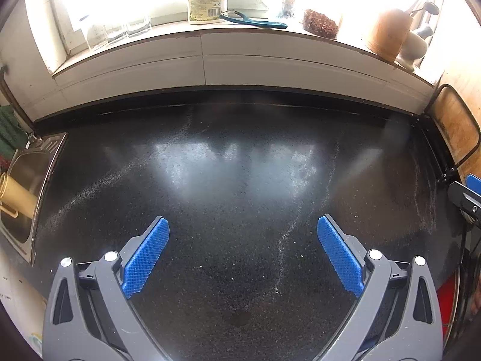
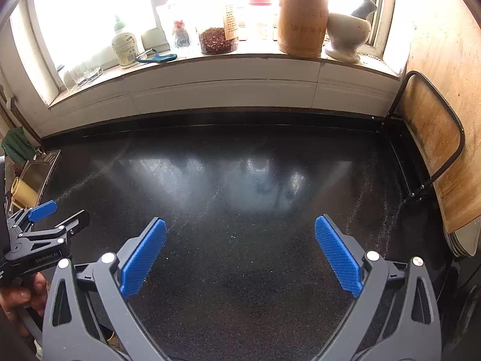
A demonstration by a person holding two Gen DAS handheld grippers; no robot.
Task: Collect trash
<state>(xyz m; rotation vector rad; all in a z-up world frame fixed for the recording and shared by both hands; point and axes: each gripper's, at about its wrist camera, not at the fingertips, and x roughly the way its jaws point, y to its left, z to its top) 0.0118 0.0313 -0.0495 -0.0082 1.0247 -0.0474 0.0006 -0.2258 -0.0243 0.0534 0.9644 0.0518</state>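
Note:
My left gripper (image 1: pixel 243 222) is open and empty, its blue pads held wide above a black speckled countertop (image 1: pixel 240 165). My right gripper (image 2: pixel 240 222) is also open and empty above the same countertop (image 2: pixel 255 180). The left gripper also shows at the left edge of the right wrist view (image 2: pixel 57 213), held by a hand. Part of the right gripper shows at the right edge of the left wrist view (image 1: pixel 464 195). Only small pale crumbs (image 1: pixel 233 279) and streaks of dust lie on the counter. No larger piece of trash is in view.
A steel sink (image 1: pixel 21 180) with a yellow cup (image 1: pixel 16 195) lies at the left. The windowsill holds a bottle (image 2: pixel 124 45), a teal peeler (image 2: pixel 156 57), glasses (image 2: pixel 84 72), a jar (image 2: pixel 218 40), a wooden utensil holder (image 2: pixel 302 24) and a mortar (image 2: pixel 345 36). A wooden board (image 2: pixel 436 156) leans at the right.

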